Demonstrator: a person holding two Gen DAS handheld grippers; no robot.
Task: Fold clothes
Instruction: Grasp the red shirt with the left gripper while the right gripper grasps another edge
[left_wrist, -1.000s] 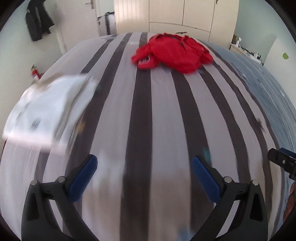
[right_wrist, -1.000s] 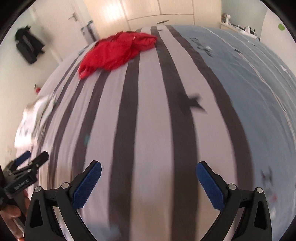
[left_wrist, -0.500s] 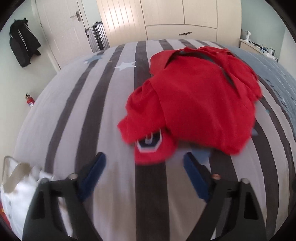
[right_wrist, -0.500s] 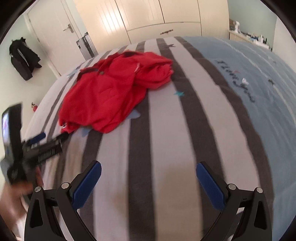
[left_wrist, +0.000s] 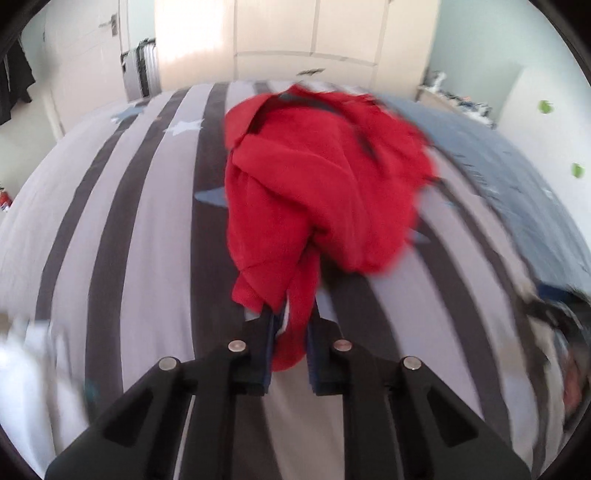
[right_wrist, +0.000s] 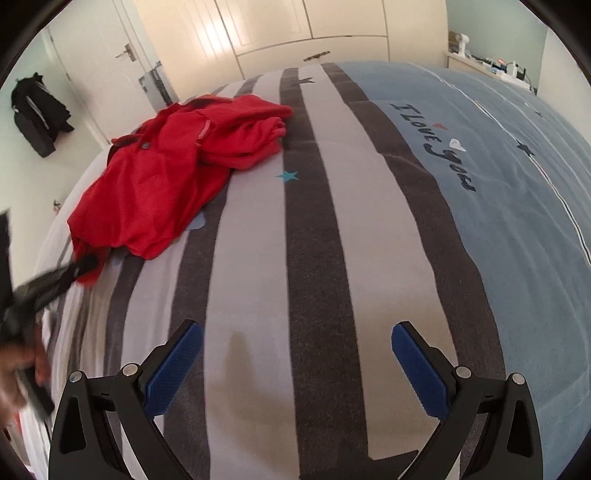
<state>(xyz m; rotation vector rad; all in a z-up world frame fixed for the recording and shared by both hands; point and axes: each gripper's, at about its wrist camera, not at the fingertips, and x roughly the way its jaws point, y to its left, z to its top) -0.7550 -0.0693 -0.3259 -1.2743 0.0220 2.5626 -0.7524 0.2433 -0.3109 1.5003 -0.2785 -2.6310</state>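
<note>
A corner of the red polo shirt (left_wrist: 325, 192) is pinched by the left gripper (left_wrist: 290, 332); the right gripper (right_wrist: 297, 354) is held wide apart, empty, over the striped bedspread (right_wrist: 306, 240).

Grey-striped and blue bedspread (right_wrist: 258, 258), cream wardrobe doors (right_wrist: 332, 22), white door (right_wrist: 96, 55), black jacket (right_wrist: 38, 110) on wall

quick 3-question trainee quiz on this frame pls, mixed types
1. True or false: the left gripper is shut on the red garment.
2. The right gripper is: A) open over the striped bedspread B) shut on cloth C) out of view.
3. Fill in: the script on the bedspread's blue part reads "I Love ___".

Key: 1 true; 2 A; 3 You.
</note>
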